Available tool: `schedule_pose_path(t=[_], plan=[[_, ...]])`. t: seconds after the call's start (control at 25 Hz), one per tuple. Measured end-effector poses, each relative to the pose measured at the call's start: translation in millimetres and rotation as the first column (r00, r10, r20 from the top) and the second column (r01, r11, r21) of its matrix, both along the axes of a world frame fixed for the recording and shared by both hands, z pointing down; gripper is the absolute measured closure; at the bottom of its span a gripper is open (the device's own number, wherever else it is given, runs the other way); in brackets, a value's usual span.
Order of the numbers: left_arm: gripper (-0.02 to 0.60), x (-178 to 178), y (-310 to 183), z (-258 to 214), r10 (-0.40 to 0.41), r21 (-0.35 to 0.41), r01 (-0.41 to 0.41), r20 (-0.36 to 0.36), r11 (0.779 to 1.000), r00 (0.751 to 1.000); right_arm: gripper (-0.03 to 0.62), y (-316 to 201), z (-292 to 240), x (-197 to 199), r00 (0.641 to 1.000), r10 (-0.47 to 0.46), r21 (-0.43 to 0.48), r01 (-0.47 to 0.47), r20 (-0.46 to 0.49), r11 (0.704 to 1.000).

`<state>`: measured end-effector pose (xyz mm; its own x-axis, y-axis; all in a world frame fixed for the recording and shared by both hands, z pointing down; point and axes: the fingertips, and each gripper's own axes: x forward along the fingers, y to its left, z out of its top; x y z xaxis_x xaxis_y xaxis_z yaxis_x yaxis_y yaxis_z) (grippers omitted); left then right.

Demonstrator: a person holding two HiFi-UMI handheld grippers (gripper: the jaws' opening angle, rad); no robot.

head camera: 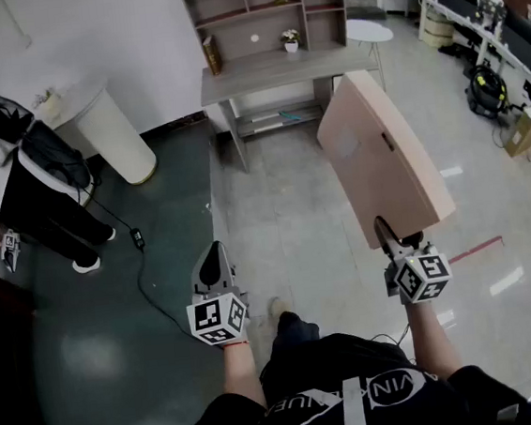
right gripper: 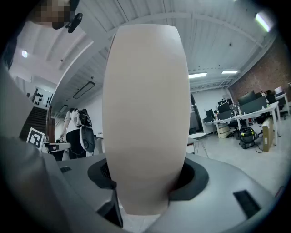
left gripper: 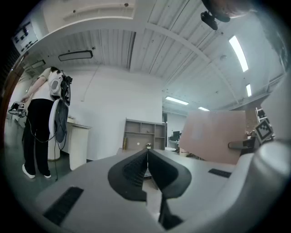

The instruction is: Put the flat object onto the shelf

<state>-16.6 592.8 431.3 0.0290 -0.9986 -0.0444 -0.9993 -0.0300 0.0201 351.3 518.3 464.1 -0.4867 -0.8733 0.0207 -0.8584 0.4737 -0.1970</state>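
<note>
**1 board in the right gripper, well short of the shelf**

The right gripper [right gripper: 145, 177] has its 2 jaws partway apart and pressed onto the lower edge of 1 flat tan board [right gripper: 145, 113]. The board fills the gap between them and rises straight up out of the grip. The left gripper [left gripper: 147, 157] has its 2 jaws closed together, with nothing between them.

In the head view, the board stands on end above the right gripper and leans away toward the shelf [head camera: 268, 8]. It is in the air, touching nothing but the jaws. It is well apart from the shelf, in front of it and off to its right. The left gripper is held low, also well in front of the shelf and a little to its left, pointing toward it.

The shelf is 1 grey unit of open compartments against the white wall, standing on the back of 1 desk [head camera: 269, 68]. On the desktop below the compartments are 1 small plant pot [head camera: 291, 40] and 1 brown upright thing at the left end; I cannot tell what that is.

Just right of the shelf stands 1 white round table [head camera: 369, 29]. Left of the shelf is 1 white counter [head camera: 111, 129], and beyond it 1 other person [head camera: 16, 176] in a white top and black trousers. 1 black cable [head camera: 144, 267] trails over the dark floor [head camera: 91, 348] on that side.
</note>
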Motion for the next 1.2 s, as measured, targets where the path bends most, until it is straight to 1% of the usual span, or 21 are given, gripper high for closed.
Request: schedule_pose_path(t=[0.52, 0.72, 0.96, 1.08, 1.2], plan=[[0.576, -7, -26, 4, 0.000, -0.006, 0.000, -0.010, 1.000, 1.000, 0.307, -23, 5, 2, 1.000, 0.023, 0.002, -0.023, 0.009, 1.000], [0.577, -10, -37, 25, 0.009, 0.005, -0.009, -0.014, 1.000, 1.000, 0.307, -31, 26, 0, 0.999, 0.029, 0.011, -0.029, 0.023, 1.000], [0.575, 0, -49, 9, 0.007, -0.018, -0.007, -0.008, 1.000, 1.000, 0.307, -48, 6, 7, 0.999, 0.012, -0.001, -0.012, 0.042, 1.000], [0.575, -13, -57, 16, -0.019, -0.059, 0.019, 0.000, 0.998, 1.000, 0.306, -62, 7, 2, 0.998, 0.007, -0.014, -0.006, 0.059, 1.000], [0.575, -32, -80, 20, -0.043, -0.066, 0.042, -0.013, 0.997, 0.999, 0.306, -83, 13, -6, 0.997, 0.008, -0.023, -0.006, 0.071, 1.000]])
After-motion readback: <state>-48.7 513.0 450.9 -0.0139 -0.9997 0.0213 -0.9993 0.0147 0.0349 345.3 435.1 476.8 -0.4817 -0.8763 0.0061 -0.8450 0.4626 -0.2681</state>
